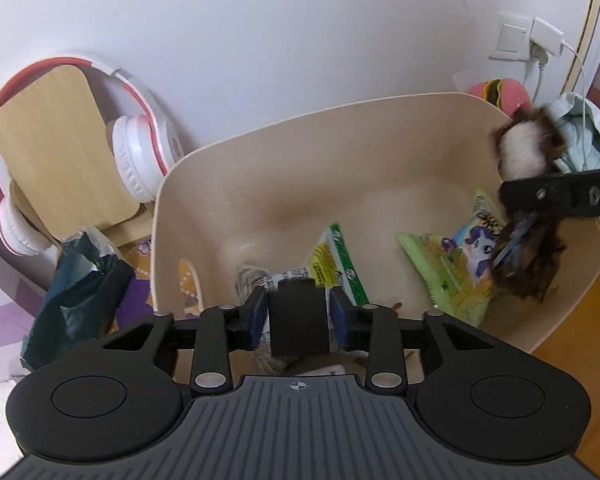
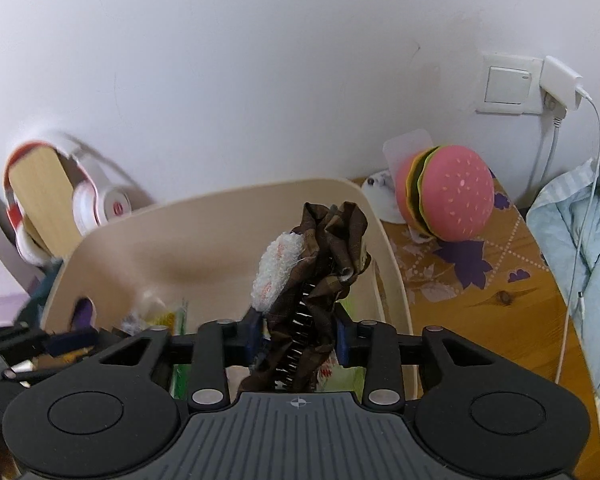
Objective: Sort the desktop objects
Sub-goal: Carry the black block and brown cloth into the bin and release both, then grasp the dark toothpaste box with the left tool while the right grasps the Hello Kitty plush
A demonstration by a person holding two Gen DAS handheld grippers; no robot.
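Observation:
A beige plastic bin (image 1: 284,148) stands on the desk; it also shows in the right wrist view (image 2: 204,232). Snack packets lie inside, a green-and-yellow one (image 1: 336,264) and a cartoon-pony one (image 1: 466,258). My left gripper (image 1: 298,314) is shut on a black block (image 1: 298,320) over the bin's near side. My right gripper (image 2: 298,336) is shut on a brown hair clip with a fabric bow and white mesh (image 2: 316,264), held above the bin's right side; it also shows in the left wrist view (image 1: 528,184).
Red-and-white headphones (image 1: 136,152) hang on a wooden stand (image 1: 56,136) left of the bin. A dark green bag (image 1: 76,292) lies beside it. A pink burger plush (image 2: 448,196), a wall socket with charger (image 2: 556,80) and pale blue cloth (image 2: 580,232) are to the right.

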